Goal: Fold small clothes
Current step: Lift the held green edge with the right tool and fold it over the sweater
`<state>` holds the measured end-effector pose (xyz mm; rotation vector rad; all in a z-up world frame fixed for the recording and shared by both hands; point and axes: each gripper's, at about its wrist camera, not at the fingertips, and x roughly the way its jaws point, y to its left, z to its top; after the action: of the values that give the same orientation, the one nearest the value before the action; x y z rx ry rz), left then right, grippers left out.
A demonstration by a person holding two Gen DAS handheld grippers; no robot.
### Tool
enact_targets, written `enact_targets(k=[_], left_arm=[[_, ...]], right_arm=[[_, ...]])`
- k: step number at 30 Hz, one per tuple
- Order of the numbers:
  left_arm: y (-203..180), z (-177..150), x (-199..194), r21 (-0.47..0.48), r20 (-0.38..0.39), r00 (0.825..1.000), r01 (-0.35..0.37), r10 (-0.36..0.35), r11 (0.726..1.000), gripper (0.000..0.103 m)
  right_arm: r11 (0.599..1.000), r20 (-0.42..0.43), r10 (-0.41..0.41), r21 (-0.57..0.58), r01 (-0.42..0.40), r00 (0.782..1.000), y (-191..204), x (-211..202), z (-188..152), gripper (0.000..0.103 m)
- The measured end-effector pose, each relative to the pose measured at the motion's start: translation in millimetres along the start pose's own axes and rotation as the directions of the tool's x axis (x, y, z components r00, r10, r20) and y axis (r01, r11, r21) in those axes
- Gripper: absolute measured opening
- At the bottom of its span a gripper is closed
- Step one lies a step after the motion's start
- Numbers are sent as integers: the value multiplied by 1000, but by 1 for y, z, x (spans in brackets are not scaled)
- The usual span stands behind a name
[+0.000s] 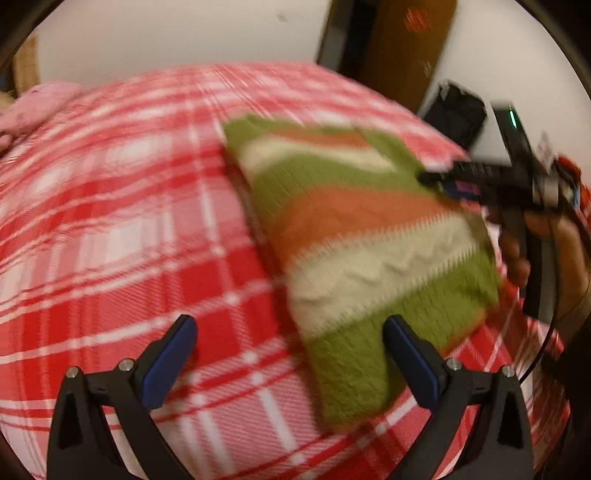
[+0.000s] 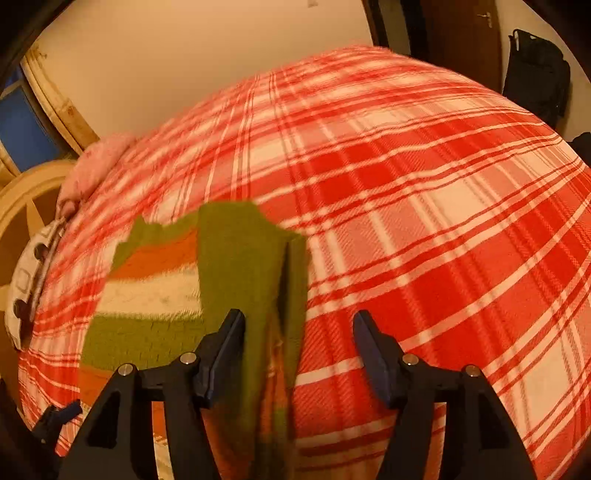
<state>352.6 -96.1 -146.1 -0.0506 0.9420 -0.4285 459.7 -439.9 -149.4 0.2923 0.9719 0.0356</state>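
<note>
A small knitted sweater point(image 1: 362, 236) with green, orange and cream stripes lies folded on the red and white plaid blanket point(image 1: 122, 229). My left gripper point(image 1: 290, 354) is open and empty, its right finger over the sweater's near green corner. My right gripper point(image 1: 428, 179) shows at the sweater's far right edge in the left wrist view. In the right wrist view the right gripper point(image 2: 299, 350) is open above the sweater point(image 2: 236, 273), with a green sleeve running between its fingers. The left gripper's tip point(image 2: 55, 417) shows at the lower left.
A pink garment point(image 2: 96, 166) lies at the blanket's far left edge, a white patterned piece point(image 2: 29, 284) beside it. A dark bag point(image 2: 535, 74) hangs by a wooden door point(image 2: 461, 33). A pale wall point(image 2: 184, 55) stands behind the bed.
</note>
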Motion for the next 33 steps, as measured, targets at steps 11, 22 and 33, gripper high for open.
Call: enact_targets(k=[11, 22, 33], left_arm=[[2, -1, 26, -114, -81, 995, 52, -62, 992, 102], [-26, -1, 29, -44, -81, 987, 134, -137, 990, 62], [-29, 1, -11, 21, -38, 992, 123, -122, 992, 26]], right_arm=[[996, -25, 81, 42, -80, 996, -5, 37, 26, 62], [969, -16, 235, 84, -233, 972, -5, 46, 25, 20], [981, 82, 192, -12, -192, 978, 29, -4, 19, 14]])
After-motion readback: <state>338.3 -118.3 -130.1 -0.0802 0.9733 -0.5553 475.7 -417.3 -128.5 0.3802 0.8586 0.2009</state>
